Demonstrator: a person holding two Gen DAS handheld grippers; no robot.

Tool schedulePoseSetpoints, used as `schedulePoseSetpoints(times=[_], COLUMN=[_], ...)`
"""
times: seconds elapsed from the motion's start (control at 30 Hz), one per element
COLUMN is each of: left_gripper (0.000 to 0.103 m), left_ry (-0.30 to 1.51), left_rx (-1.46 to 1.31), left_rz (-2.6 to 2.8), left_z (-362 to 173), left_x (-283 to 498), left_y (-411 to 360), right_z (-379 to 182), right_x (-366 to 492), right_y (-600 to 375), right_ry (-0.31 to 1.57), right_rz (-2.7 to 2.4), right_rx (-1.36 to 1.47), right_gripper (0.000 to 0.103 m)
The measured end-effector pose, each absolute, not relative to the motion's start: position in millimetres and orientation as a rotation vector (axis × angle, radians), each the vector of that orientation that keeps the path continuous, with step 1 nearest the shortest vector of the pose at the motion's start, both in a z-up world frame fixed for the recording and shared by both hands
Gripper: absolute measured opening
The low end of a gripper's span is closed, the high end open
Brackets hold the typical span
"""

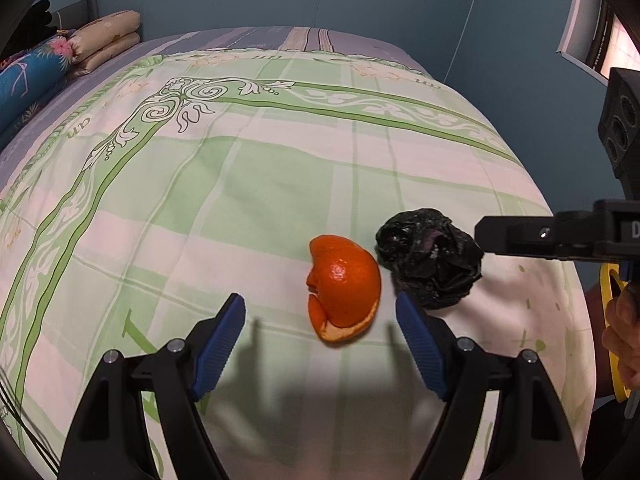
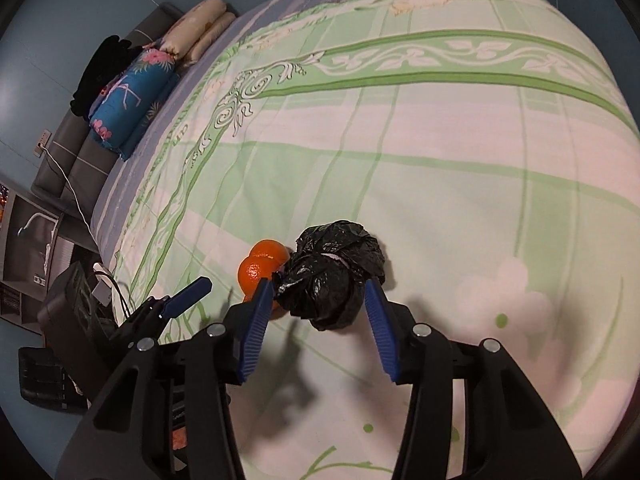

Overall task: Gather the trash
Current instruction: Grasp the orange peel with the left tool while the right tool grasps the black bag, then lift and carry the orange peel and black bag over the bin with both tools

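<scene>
Left wrist: I am holding the left gripper (image 1: 320,312) apart, the orange peel (image 1: 344,286) lying between its tips on the bedspread (image 1: 240,184) — crumpled black bag (image 1: 430,258) touching at its 2 o'clock.

Right wrist: the right gripper (image 2: 320,290) is straddling the bag, pads apparently not yet pressing. Risk: slick plastic slipping. No bin in view.

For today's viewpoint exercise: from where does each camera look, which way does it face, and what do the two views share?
Left wrist: on the left gripper, angled down at the bed; open jaws short of the orange peel; a hand at the right edge.
Right wrist: on the right gripper, angled down; jaws flank the black bag.
Shared: peel, bag, bed, pillows.
</scene>
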State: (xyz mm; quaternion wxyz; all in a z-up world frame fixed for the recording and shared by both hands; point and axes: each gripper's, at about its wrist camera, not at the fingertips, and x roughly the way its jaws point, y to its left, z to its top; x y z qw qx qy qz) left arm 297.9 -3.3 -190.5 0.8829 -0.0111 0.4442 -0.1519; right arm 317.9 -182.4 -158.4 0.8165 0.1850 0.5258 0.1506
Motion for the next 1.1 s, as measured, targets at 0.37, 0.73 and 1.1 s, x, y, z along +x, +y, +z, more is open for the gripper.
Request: schedulePoseSetpoints(times=[0.37,0.73,1.1], left_gripper=[0.074,0.046,0.003], left_ry=[0.944,0.940,0.924], left_rx=[-0.042,-0.037,-0.041], left_rz=[-0.289,-0.304,-0.299], left_z=[-198.4,-198.1,-192.3], left_x=[313.2,314.9,314.3], left_y=[1.9,-1.0,4.0], right_z=[-176.9,-183.0,-172.3], right_x=[339.9,344.0,332.2], right_y=[-166.8,-161.0,-174.4], right_ry=[1.176,1.182,1.145], right_rz=[0.309,0.317,0.270], right_rx=[0.357,0.339,0.291], right_gripper=[0.044,0.032,0.024])
